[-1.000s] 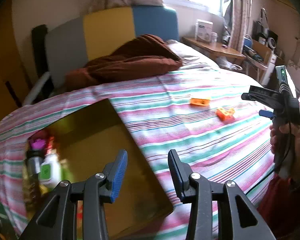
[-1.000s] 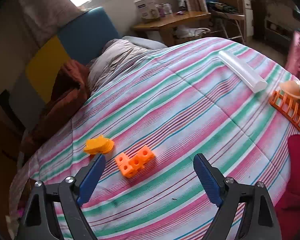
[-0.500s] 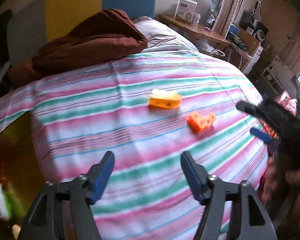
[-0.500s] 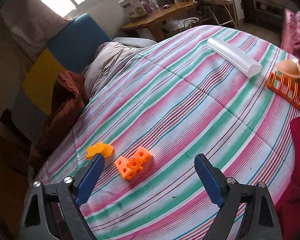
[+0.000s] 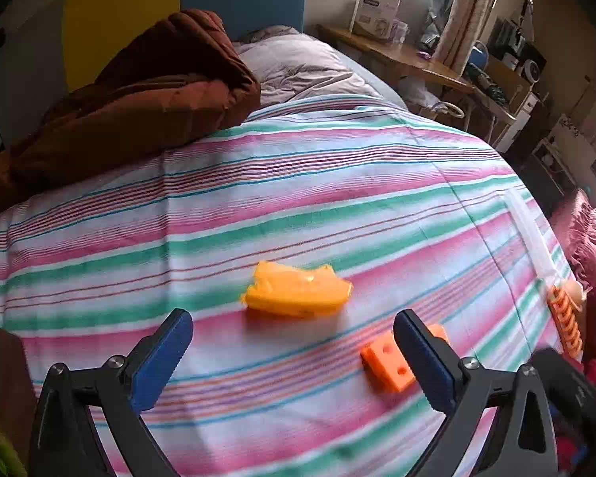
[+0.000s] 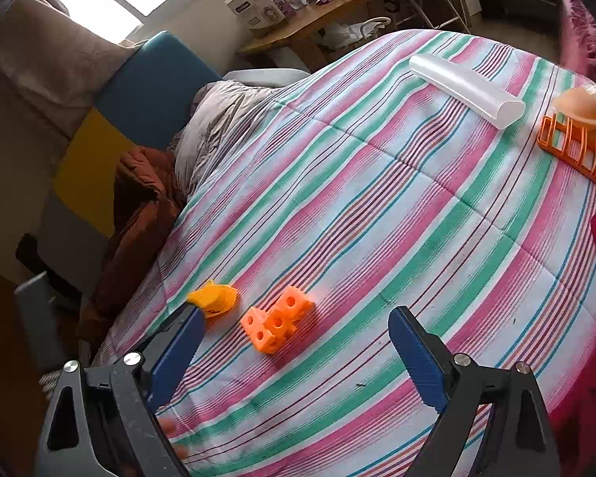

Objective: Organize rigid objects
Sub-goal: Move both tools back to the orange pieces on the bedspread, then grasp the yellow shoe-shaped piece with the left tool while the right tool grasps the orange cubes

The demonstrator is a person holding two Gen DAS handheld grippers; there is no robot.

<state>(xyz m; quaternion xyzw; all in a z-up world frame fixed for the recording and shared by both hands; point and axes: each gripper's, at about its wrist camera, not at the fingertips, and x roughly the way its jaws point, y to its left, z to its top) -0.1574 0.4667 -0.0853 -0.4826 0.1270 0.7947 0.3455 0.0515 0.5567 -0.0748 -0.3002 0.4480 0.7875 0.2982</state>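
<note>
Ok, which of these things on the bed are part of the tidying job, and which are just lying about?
Job items: yellow-orange piece, orange holed block, clear tube, orange rack, peach cap.

Lying about: brown blanket, grey pillow, white box on the desk.

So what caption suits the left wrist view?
Open left hand-held gripper over a striped bedspread, with a yellow piece lying just ahead.
</note>
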